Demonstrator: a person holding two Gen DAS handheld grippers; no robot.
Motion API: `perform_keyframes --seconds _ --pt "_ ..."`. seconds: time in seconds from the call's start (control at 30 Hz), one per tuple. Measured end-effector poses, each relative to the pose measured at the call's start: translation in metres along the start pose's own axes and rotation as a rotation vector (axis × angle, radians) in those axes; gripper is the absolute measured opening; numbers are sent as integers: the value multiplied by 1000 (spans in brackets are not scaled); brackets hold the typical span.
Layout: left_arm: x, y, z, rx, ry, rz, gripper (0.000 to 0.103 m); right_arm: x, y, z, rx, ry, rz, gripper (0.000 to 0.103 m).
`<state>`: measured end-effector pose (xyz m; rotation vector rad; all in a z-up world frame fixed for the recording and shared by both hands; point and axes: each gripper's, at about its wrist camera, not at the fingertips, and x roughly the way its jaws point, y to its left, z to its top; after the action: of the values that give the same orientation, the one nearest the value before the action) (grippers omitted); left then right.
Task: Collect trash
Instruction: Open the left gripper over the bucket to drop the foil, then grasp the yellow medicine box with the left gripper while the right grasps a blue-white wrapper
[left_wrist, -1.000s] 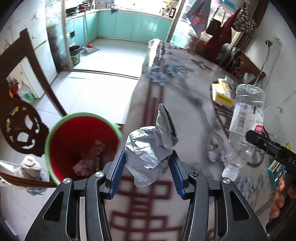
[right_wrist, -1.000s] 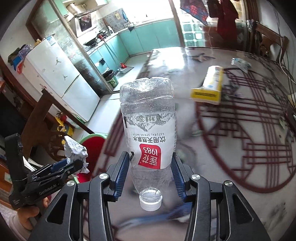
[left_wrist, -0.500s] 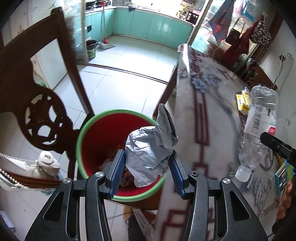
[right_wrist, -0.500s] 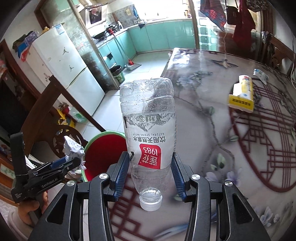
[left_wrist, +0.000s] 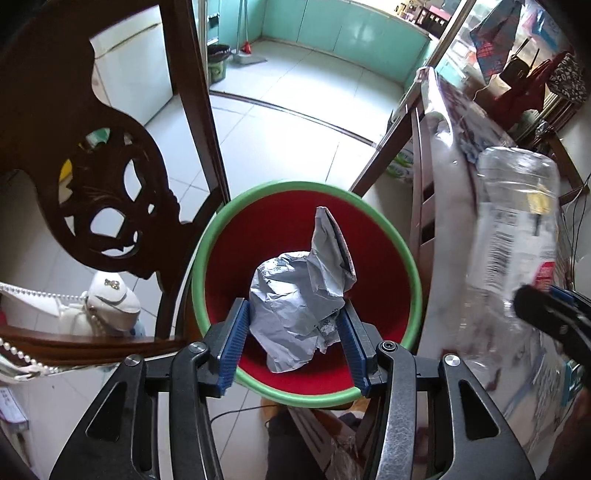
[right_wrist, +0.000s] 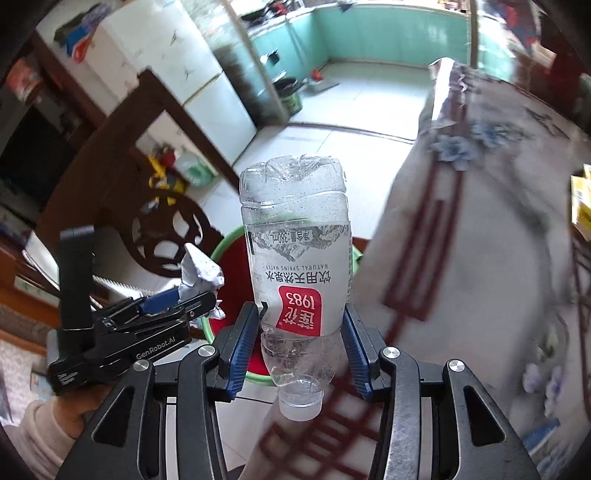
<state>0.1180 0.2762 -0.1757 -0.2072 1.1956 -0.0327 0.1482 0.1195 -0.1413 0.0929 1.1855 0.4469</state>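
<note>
Poised over red bin (left_wrist: 373, 236) beside table (right_wrist: 480, 229): left gripper (left_wrist: 293, 328) clamped on crumpled paper (left_wrist: 295, 314), right gripper (right_wrist: 299, 332) clamped on empty water bottle (right_wrist: 295, 266). Best released only once squarely above the opening, paper first, bottle brought clear of the green rim.

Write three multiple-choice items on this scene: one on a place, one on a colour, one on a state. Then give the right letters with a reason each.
1. The crumpled paper in the left gripper hangs over:
A. the bin
B. the table
C. the chair seat

2. The bin is:
A. blue with a white rim
B. red with a green rim
C. all black

3. The plastic bottle in the right gripper is:
A. uncapped
B. full
C. held cap toward the camera, empty

Key: 1 A, red bin interior lies behind the paper; 2 B, both colours show plainly; 3 C, its white cap sits nearest the lens.
</note>
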Motion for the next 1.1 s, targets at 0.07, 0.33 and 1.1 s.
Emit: perform_keyframes --seconds 0.07,0.33,1.1 --pt "1 3 0 -10 -2 19 55 11 0 3 13 18 15 45" --pt "-15 -4 1 22 -65 1 69 -21 -29 2 100 -92 3 53" --pt "-69 -311 30 288 -205 -262 77 -272 -473 89 487 -448 -261 69"
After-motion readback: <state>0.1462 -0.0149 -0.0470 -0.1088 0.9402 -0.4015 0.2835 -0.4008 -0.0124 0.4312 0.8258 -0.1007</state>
